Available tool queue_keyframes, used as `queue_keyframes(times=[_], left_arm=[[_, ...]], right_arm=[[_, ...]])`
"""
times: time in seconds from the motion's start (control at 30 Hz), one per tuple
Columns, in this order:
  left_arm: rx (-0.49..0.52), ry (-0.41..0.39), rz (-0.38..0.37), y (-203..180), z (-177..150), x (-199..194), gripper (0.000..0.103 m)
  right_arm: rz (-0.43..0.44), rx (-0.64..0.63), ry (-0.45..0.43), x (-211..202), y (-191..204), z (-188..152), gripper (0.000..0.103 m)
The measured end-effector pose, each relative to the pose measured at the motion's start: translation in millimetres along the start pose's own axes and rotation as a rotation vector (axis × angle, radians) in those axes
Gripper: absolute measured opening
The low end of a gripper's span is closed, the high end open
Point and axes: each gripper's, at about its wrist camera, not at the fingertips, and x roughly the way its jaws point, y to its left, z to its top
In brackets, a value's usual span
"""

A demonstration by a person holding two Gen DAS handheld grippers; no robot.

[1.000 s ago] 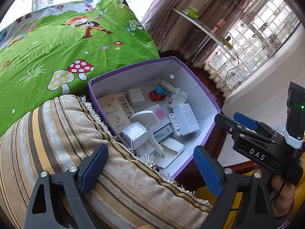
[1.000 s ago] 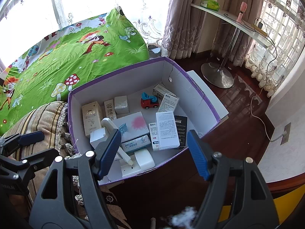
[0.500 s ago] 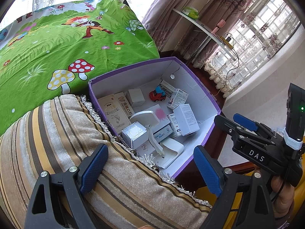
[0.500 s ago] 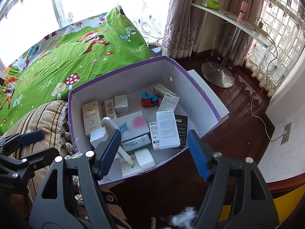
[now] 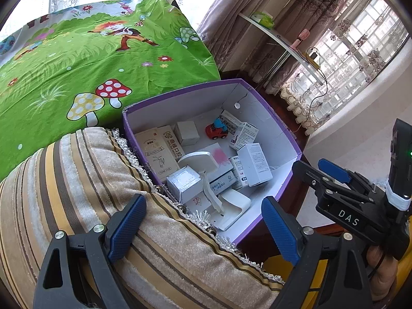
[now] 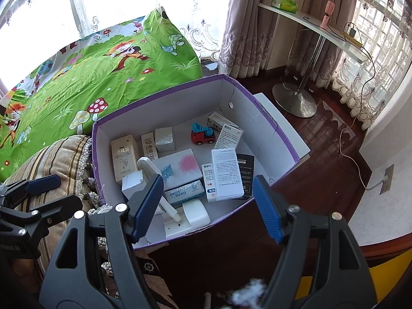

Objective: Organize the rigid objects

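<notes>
A purple-rimmed white cardboard box (image 5: 285, 126) (image 6: 260, 118) stands on the dark floor and holds several small cartons, a red and blue toy car (image 5: 217, 130) (image 6: 203, 134) and a white plastic stand (image 5: 213, 195) (image 6: 177, 213). My left gripper (image 5: 203, 228) hangs open over a striped cushion (image 5: 85, 180), near the box's left edge, with nothing between its fingers. My right gripper (image 6: 206, 206) is open above the box's near rim, also holding nothing. Each gripper shows at the edge of the other's view.
A green cartoon-print bedspread (image 5: 77, 59) (image 6: 103, 72) lies behind the box. A white shelf on a metal stand (image 6: 298, 97) and curtains are at the back right. A cable (image 6: 345, 139) runs over the wooden floor to a wall socket.
</notes>
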Motion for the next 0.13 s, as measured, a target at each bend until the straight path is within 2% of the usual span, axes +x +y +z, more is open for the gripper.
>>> queue_keyframes(times=[0.13], left_arm=[[-0.002, 0.001, -0.005, -1.9, 2.2, 3.1, 0.095]], right_arm=[[0.000, 0.003, 0.001, 0.4, -0.6, -0.6, 0.075]])
